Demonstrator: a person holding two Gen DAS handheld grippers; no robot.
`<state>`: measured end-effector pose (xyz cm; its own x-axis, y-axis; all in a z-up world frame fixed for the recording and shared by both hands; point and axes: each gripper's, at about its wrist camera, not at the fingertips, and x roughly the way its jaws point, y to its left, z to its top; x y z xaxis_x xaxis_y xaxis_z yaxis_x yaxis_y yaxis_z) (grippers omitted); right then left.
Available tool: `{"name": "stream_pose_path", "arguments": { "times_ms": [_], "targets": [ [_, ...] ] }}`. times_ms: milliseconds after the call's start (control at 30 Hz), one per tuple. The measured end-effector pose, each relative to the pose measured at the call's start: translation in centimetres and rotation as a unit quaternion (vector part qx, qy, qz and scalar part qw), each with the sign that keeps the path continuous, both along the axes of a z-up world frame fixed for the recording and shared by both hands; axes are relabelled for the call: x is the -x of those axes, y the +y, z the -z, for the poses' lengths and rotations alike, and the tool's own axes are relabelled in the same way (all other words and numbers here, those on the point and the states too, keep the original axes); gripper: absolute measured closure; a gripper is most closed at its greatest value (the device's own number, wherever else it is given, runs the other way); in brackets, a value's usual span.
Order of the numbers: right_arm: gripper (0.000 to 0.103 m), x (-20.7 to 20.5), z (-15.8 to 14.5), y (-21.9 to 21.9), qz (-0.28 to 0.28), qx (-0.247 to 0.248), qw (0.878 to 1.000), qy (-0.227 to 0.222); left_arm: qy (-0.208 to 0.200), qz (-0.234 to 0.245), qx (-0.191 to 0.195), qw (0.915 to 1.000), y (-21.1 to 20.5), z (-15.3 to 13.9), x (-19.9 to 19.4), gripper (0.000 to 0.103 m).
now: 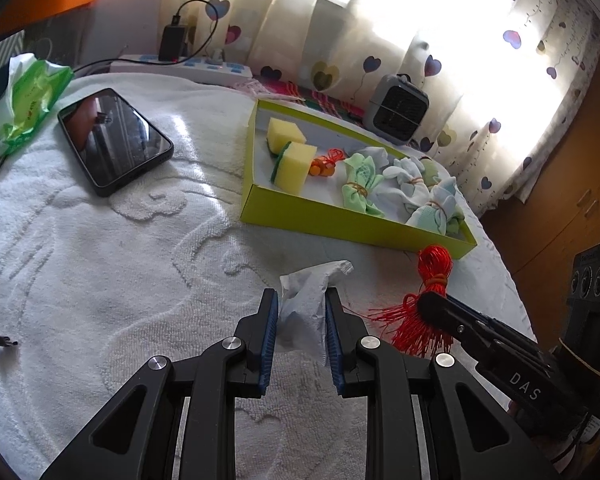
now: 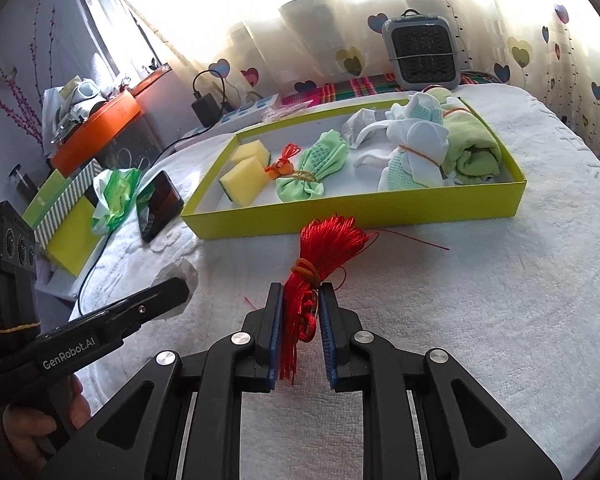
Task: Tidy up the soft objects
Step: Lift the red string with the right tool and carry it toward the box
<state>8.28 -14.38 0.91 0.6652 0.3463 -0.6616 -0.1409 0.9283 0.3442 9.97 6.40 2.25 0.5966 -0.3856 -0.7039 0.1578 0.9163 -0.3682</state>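
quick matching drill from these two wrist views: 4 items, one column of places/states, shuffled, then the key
1. red cord bundle
2. crumpled tissue
3. phone
4. yellow sponges

A. inside the green tray
B. between the left gripper fingers
C. lying screen-up on the white towel
D. between the right gripper fingers

Pairs: 1-D, 2-B, 3-C, 4-A

A black smartphone [image 1: 114, 140] is seen lying face up on a white embossed towel [image 1: 100, 260], near a green tissue pack [image 1: 24, 100]. A grey portable fan [image 2: 420, 50] is set before heart-print curtains [image 1: 440, 20]; a charger [image 1: 173, 42] is plugged into a power strip [image 1: 188, 66].
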Motion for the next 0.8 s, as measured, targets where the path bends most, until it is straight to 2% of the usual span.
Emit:
{"name": "stream_pose_path", "arguments": {
  "times_ms": [800],
  "targets": [
    [0.085,0.9,-2.1,-2.0,0.010,0.006,1.000,-0.029,-0.034,0.017,-0.023,0.9990,-1.9,-2.8,1.0,0.083]
  ]
}}
